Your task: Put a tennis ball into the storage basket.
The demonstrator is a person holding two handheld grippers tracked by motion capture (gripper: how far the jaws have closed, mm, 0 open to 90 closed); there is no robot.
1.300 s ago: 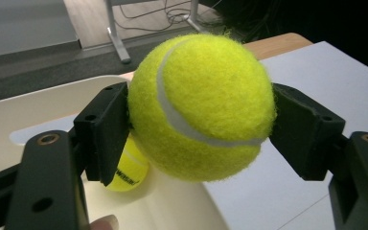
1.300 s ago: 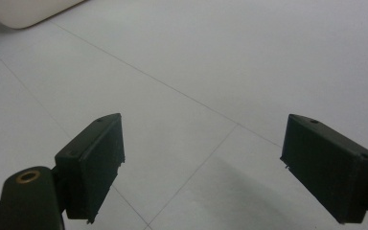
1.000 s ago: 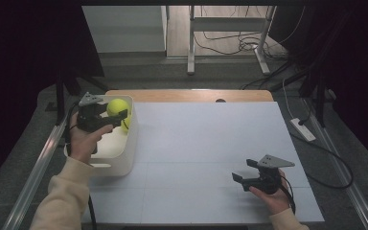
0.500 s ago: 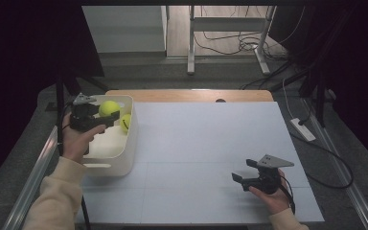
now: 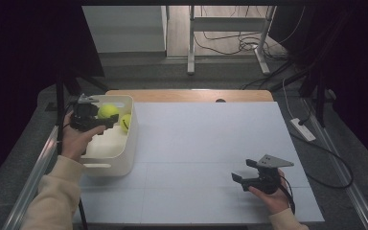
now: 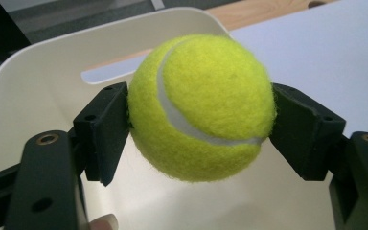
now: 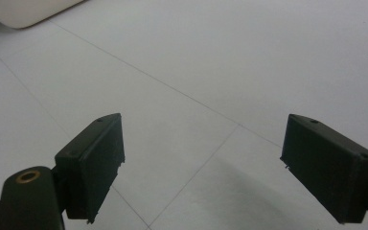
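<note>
Yellow-green tennis ball [image 6: 201,108] pinched in the left gripper [image 5: 106,118], above the white bin [image 5: 110,165].
Right gripper [image 5: 239,178] waits spread over the table [image 5: 211,134], clear for unloading.

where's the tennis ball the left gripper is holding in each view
High view: the tennis ball sits upper left, over the white bin.
Left gripper view: the ball is centre frame, clamped between the black jaws.
Right gripper view: not in it.
Shared landmark: the white bin, also behind the ball in the left gripper view.
</note>
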